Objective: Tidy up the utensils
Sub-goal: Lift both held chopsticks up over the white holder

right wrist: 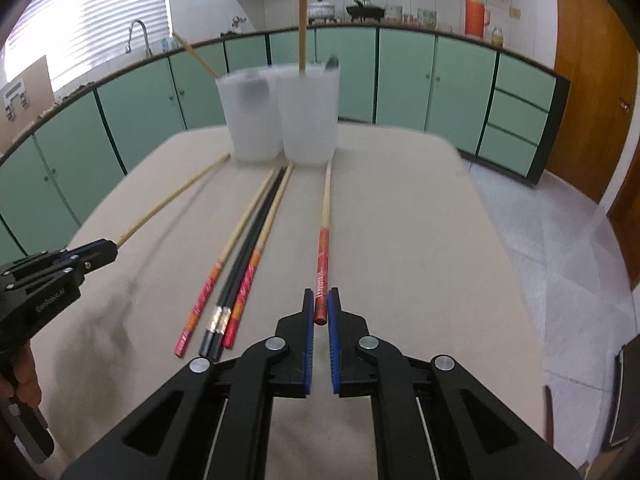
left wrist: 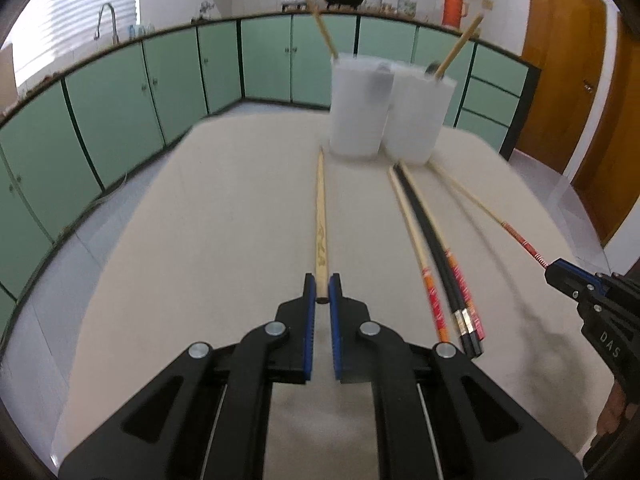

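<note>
A beige surface point(left wrist: 200, 240) filled the near view, with green cabinets point(left wrist: 120, 92) curving behind it. At the far end of the surface stood two translucent white cups point(right wrist: 280, 120) side by side, touching or nearly so, each with a chopstick leaning out of its top. A bundle of four chopsticks point(right wrist: 244, 256), two black between two pale ones with red-orange handles, lay on the surface between the grippers, long axes running toward the cups, thin tips near the cup bases.

The left gripper point(left wrist: 321, 288) was clamped on the thick end of a plain wooden chopstick point(left wrist: 320, 208), whose long axis ran straight ahead, its narrow tip pointing at the base of the left cup. The right gripper point(right wrist: 321, 304) was clamped on the red end of a red-handled chopstick point(right wrist: 325, 220), its pale tip pointing likewise toward the right cup's base.
</note>
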Demonstrator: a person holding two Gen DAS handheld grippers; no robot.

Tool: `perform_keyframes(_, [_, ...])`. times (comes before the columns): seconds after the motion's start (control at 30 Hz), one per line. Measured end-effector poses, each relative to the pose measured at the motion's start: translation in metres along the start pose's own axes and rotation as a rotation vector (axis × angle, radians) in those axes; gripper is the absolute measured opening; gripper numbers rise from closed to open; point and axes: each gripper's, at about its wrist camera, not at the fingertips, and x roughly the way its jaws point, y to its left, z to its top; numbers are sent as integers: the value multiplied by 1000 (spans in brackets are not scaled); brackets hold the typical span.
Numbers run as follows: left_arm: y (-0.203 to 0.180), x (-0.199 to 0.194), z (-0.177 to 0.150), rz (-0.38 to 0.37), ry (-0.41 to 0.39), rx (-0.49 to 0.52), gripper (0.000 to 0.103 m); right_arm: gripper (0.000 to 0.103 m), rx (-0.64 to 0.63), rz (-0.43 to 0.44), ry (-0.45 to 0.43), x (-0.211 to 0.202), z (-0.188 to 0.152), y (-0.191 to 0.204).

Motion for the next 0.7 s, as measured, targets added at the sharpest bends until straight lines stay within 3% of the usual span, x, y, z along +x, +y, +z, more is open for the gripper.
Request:
perform_keyframes(0.43, [0, -77, 59, -25, -215, 22, 6, 6, -58, 20, -167, -62, 60, 1])
perform_keyframes(0.7, [-11, -94, 79, -56, -261, 51, 6, 6, -117, 45, -197, -71, 93, 23])
